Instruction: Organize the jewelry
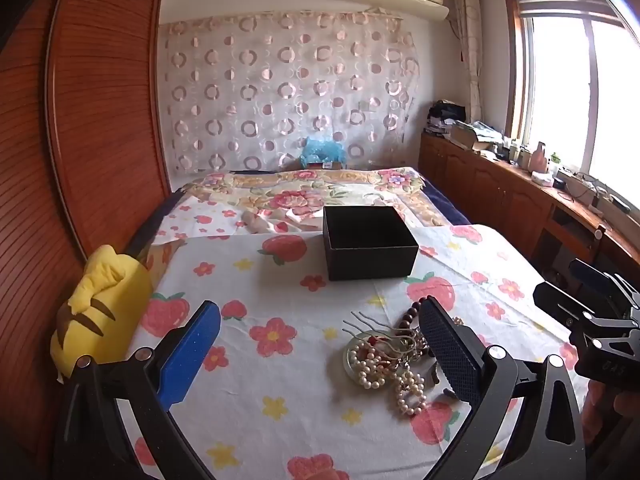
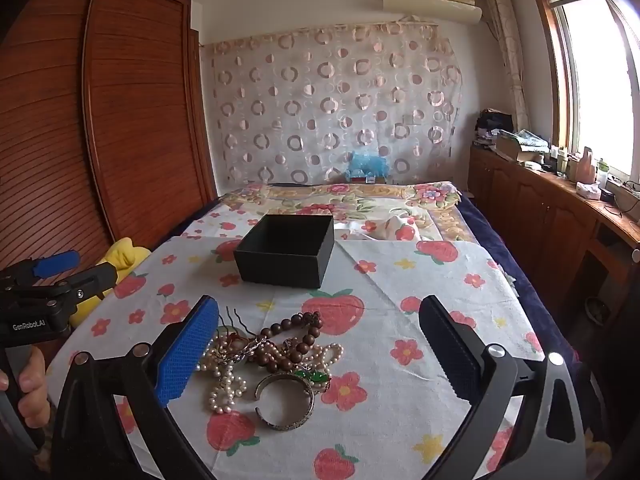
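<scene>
A tangled pile of jewelry (image 2: pixel 264 356) lies on the strawberry-print cloth (image 2: pixel 400 280): pearl strands (image 1: pixel 376 372), dark wooden beads (image 2: pixel 296 340), a silver bangle (image 2: pixel 286 402), a green pendant (image 2: pixel 314 376), a hair fork (image 1: pixel 372 326). An open, empty black box (image 1: pixel 368 242) stands behind it, and shows in the right wrist view too (image 2: pixel 286 250). My left gripper (image 1: pixel 320 354) is open, empty, left of the pile. My right gripper (image 2: pixel 320 354) is open, empty, above the pile's right side. Each gripper shows in the other's view, the right one (image 1: pixel 592 312) and the left one (image 2: pixel 52 280).
A yellow plush toy (image 1: pixel 100 312) lies at the table's left edge by the wooden wardrobe (image 1: pixel 80 120). A bed with a floral quilt (image 1: pixel 304 192) is behind the table. A wooden counter (image 1: pixel 520 184) with clutter runs under the window on the right.
</scene>
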Available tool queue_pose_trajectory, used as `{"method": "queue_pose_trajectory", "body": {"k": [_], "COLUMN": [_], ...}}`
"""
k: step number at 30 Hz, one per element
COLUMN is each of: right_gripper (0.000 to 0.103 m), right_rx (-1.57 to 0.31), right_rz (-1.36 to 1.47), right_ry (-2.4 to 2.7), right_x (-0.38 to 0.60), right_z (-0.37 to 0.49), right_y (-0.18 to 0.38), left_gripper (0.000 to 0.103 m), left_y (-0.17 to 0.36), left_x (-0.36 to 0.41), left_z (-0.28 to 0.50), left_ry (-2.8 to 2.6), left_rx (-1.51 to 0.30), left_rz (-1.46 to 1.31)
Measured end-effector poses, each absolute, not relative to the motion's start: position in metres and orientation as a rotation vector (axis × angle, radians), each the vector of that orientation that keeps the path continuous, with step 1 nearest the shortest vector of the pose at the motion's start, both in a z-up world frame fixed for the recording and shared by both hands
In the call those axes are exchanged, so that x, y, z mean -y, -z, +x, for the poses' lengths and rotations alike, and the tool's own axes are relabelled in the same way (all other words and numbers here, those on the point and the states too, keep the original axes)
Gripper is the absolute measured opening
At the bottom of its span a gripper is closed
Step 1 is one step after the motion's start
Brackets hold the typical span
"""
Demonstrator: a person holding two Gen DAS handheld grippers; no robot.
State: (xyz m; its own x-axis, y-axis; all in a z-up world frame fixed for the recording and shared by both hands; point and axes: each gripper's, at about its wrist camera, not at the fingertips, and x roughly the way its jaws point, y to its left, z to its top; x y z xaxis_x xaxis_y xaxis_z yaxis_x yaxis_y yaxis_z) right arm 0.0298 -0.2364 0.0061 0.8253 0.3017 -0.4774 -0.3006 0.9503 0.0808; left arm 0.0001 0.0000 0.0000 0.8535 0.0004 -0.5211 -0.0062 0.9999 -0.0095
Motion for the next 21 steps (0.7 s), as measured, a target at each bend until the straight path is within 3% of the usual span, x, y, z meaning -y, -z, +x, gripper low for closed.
{"method": "queue_pose_trajectory", "body": {"k": [21], "right_gripper": [0.101], "right_rx": [-0.494], "right_rz": [0.02], "right_ry": [-0.32], "right_x": [0.2388], "right_z": [0.0291], "right_y": [-0.0081], "left_gripper": [0.096], "left_y": [-0.0036], "left_x": [0.0029], "left_z": [-0.0013], "left_ry": [-0.005], "left_rx": [-0.531], "left_rz": [-0.006]}}
